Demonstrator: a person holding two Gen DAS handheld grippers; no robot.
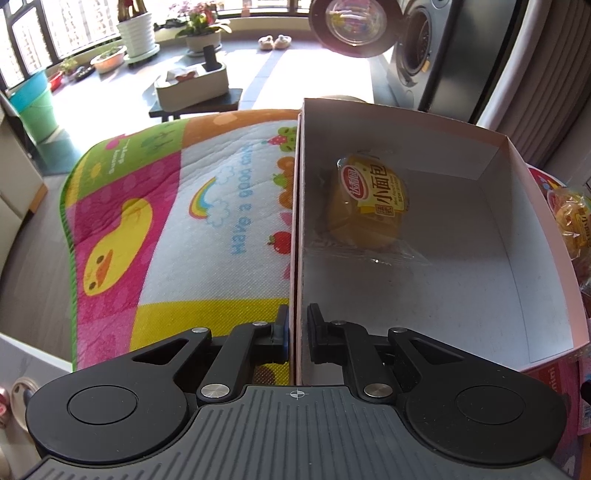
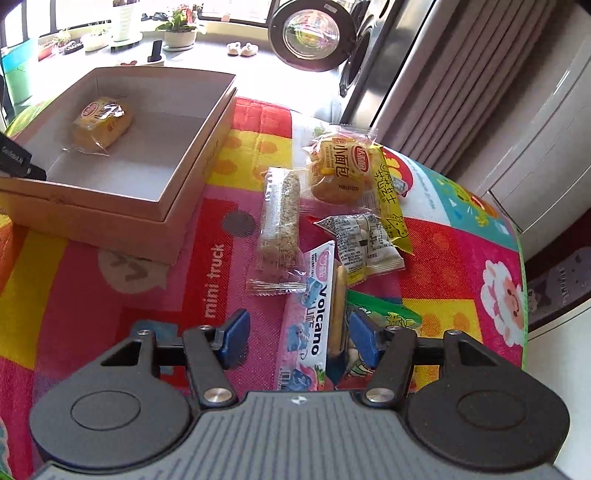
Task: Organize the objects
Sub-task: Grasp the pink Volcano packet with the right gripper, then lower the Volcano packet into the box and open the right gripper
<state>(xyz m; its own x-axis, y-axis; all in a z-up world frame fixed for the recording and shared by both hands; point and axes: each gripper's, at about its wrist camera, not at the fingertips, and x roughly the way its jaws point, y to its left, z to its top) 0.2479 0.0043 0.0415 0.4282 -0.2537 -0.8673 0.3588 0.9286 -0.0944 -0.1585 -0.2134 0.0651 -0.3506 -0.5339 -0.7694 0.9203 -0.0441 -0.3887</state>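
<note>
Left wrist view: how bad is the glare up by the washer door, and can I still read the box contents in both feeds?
Left wrist view: sunlight flares over the washer door; the bread packet in the box stays readable. Right wrist view: even light, loose snacks sharp, same packet slightly glinting; fisheye bends the mat edges.

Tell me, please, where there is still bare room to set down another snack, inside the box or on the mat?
Inside the box, the floor right of the bread pack is bare up to the right wall. The mat between the box and the sesame bar is free. Right of that bar the snacks overlap; it is crowded.
</note>
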